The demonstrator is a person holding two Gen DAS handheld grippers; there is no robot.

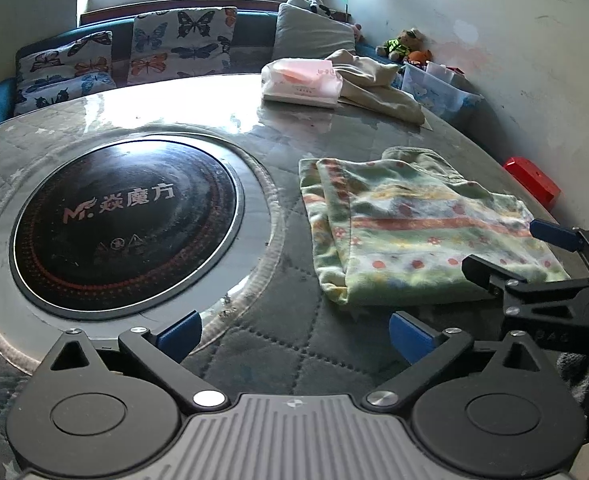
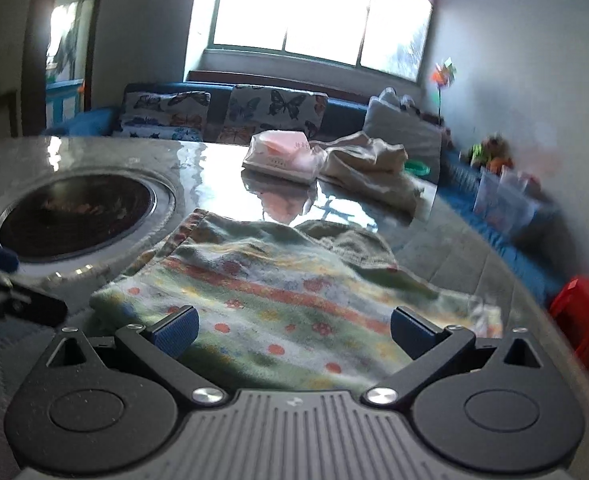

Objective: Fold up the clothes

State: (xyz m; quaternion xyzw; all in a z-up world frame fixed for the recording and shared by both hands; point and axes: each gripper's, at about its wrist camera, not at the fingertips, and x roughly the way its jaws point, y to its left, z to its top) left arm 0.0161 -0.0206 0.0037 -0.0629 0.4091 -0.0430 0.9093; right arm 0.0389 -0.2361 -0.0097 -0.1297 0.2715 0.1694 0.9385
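- Where the round table (image 1: 254, 352) begins at the far left, a dark induction hob (image 1: 126, 216) sits sunk into its quilted cover, with nothing on it.
- Near the front edge, the left gripper (image 1: 294, 334) hovers over bare quilting just beside the garment, its blue pads spread wide and holding nothing.
- Right of the hob lies the green patterned garment (image 1: 414, 232), doubled over in layers and fairly flat; that fits either a fold partly made or one just finished, and the pictures do not settle which.
- It looks a soft, light fleece that would drape and sag rather than hold shape, and might slide on the glossy top; a pinch at a corner or hem edge, through all layers, seems safest.
- Over its near edge, the right gripper (image 2: 294, 332) hangs with jaws spread, gripping nothing.
- Farther back sit a tissue pack (image 1: 300, 82) and a crumpled beige cloth (image 1: 378, 80).
- Beyond the table's right rim, a clear storage box (image 1: 434, 90) holds items too small to make out.
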